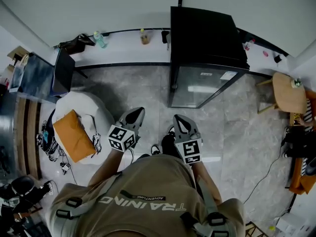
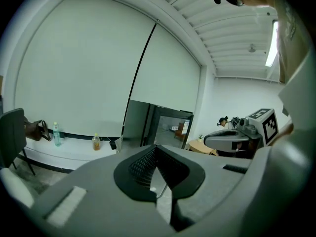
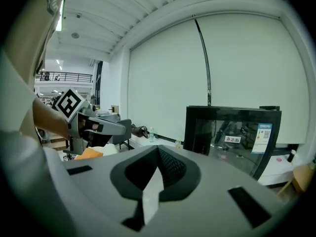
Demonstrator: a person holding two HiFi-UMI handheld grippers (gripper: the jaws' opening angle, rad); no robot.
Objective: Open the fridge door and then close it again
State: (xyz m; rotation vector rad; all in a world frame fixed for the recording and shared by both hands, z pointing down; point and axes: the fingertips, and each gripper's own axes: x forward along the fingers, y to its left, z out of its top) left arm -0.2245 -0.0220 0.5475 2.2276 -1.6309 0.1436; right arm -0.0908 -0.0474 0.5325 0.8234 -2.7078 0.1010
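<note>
Black fridge (image 1: 207, 36) at the far edge of the grey tiled floor (image 1: 133, 85), backed against the white wall ledge (image 1: 123, 51); glass door (image 1: 200, 85) closed flush with the cabinet and facing the person. Left gripper (image 1: 138, 111) and right gripper (image 1: 178, 118) side by side above the middle of the floor, both pointed toward the fridge and apart from it. Fingers (image 2: 140, 164) of the left pressed together at the tips, nothing pinched; fingers (image 3: 170, 166) of the right likewise pressed together and empty. Open floor between grippers and door, and left of the fridge up to the ledge. Along the ledge: a dark bag (image 1: 76, 43) and a clear bottle (image 1: 100, 39) toward its left end, an amber bottle (image 1: 144, 36) just left of the fridge. Near the floor's left edge: a dark chair (image 1: 63, 72) and a white seat (image 1: 94, 110) bearing an orange cushion (image 1: 73, 135), just beside the left gripper. By the floor's right edge: a round wooden table (image 1: 288, 92) near the fridge's right front corner, and a thin cable (image 1: 266, 174) trailing across the tiles.
</note>
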